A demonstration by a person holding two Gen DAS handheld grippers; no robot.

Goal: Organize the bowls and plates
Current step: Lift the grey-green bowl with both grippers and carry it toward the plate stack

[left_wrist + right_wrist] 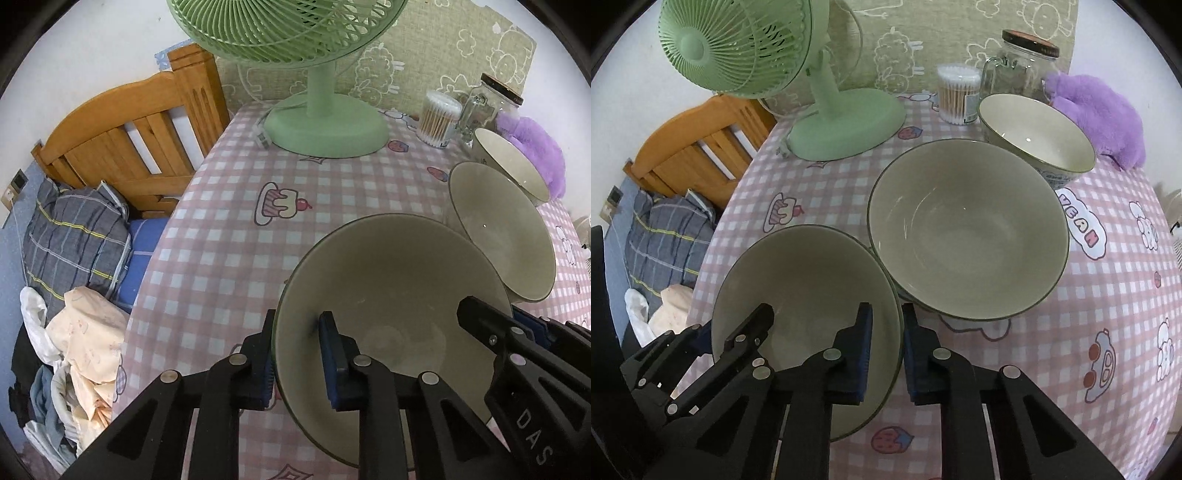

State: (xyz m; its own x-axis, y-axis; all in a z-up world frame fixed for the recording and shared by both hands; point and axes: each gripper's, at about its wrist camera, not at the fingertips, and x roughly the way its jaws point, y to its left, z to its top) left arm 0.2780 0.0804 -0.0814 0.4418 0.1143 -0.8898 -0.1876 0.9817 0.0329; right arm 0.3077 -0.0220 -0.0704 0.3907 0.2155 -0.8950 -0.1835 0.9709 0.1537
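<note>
A grey-green bowl (399,280) (809,280) sits near the table's front. My left gripper (301,354) straddles its left rim, one finger outside and one inside, closed on the rim. My right gripper (886,343) straddles its right rim the same way; it shows in the left wrist view (491,325). A second grey-green bowl (967,229) (506,229) stands just behind it, touching or nearly so. A white patterned bowl (1038,133) (513,162) stands farther back right.
A green desk fan (846,114) (325,125) stands at the back left of the pink checked tablecloth (1108,295). A cotton-swab tub (958,92), a glass jar (1019,66) and a purple plush (1104,114) sit at the back. A wooden bed (129,136) lies left of the table.
</note>
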